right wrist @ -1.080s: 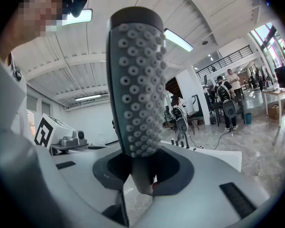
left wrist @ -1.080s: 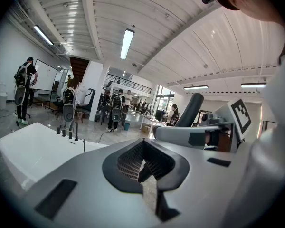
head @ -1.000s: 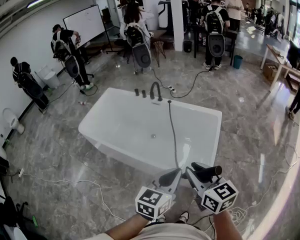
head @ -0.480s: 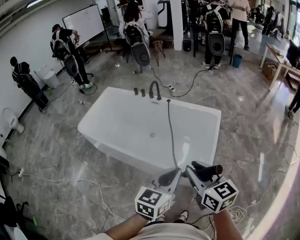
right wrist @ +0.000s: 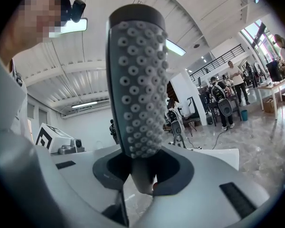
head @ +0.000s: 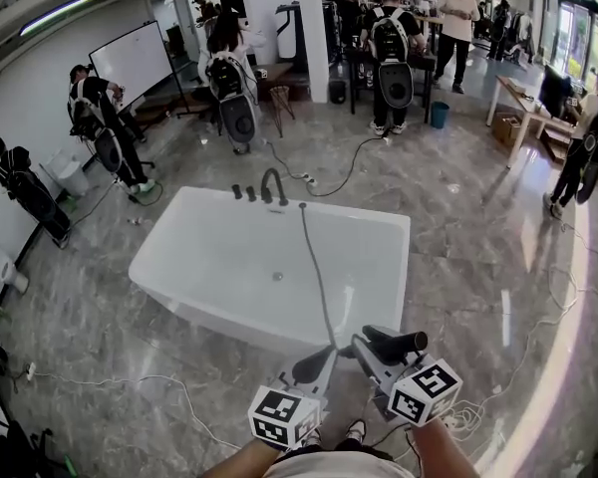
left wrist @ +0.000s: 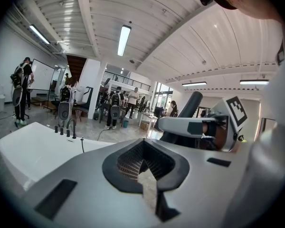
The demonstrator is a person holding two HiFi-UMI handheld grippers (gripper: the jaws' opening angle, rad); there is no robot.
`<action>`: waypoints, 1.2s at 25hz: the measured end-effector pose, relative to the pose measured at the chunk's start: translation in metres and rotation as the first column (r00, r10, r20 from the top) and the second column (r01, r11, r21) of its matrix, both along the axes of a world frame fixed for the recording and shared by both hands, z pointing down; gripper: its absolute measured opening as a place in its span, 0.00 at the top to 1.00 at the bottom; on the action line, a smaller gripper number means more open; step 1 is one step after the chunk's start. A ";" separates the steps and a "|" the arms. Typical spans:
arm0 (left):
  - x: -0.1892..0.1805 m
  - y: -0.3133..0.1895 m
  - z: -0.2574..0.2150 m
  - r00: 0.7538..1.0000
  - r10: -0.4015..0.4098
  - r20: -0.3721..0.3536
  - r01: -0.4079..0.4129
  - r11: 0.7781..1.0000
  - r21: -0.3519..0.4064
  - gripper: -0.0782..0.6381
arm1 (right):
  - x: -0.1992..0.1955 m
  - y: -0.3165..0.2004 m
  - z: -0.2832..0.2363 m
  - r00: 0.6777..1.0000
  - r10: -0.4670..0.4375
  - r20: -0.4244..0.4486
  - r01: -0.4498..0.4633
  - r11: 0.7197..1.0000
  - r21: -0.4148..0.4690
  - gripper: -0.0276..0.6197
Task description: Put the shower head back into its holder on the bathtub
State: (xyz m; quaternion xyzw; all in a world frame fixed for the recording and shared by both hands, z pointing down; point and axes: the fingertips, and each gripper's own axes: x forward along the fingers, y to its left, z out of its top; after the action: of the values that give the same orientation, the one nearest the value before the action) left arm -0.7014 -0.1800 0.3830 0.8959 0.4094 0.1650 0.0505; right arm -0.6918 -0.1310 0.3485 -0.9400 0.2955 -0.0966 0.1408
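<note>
The white bathtub (head: pixel 169 267) stands ahead of me on the marble floor, its dark faucet (head: pixel 272 185) and knobs on the far rim. A grey hose (head: pixel 317 277) runs from that rim across the tub toward me. My right gripper (head: pixel 371 352) is shut on the dark shower head (head: pixel 394 344), in front of the tub's near rim. In the right gripper view the nozzle face (right wrist: pixel 140 80) stands upright, and the jaws clamp the handle. My left gripper (head: pixel 314 364) hangs just left of it. Its jaws are shut, with nothing between them (left wrist: pixel 143 167).
Several people with backpack rigs stand beyond the tub and along the left wall. Cables (head: pixel 130 381) trail over the floor at the near left and behind the faucet. A whiteboard (head: pixel 135 58) stands at the back left, and a table (head: pixel 523 103) and a blue bucket (head: pixel 439 115) at the back right.
The whole view has swung, so the tub and both grippers sit further left in the picture. The right gripper still holds the shower head, and the left stays beside it.
</note>
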 end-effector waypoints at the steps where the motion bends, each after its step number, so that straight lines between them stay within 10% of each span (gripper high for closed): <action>1: -0.001 0.004 0.000 1.000 0.004 -0.004 -0.004 1.000 0.000 0.88 | -0.002 0.004 0.000 1.000 0.008 -0.002 -0.008 1.000 0.004 0.79; 19: 0.001 0.103 -0.002 0.993 0.114 -0.031 -0.113 0.993 0.030 0.88 | -0.004 0.104 -0.002 0.992 0.126 -0.016 -0.124 0.990 0.070 0.79; 30: 0.070 0.151 -0.009 0.981 0.188 -0.046 -0.187 0.982 0.015 0.88 | 0.038 0.156 -0.009 0.964 0.261 -0.038 -0.261 0.965 0.024 0.79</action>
State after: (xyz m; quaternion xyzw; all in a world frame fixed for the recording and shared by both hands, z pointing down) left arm -0.6313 -0.0294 0.3742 0.8573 0.4921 0.1500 0.0204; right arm -0.6538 0.0254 0.3393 -0.9711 0.1729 -0.0551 0.1551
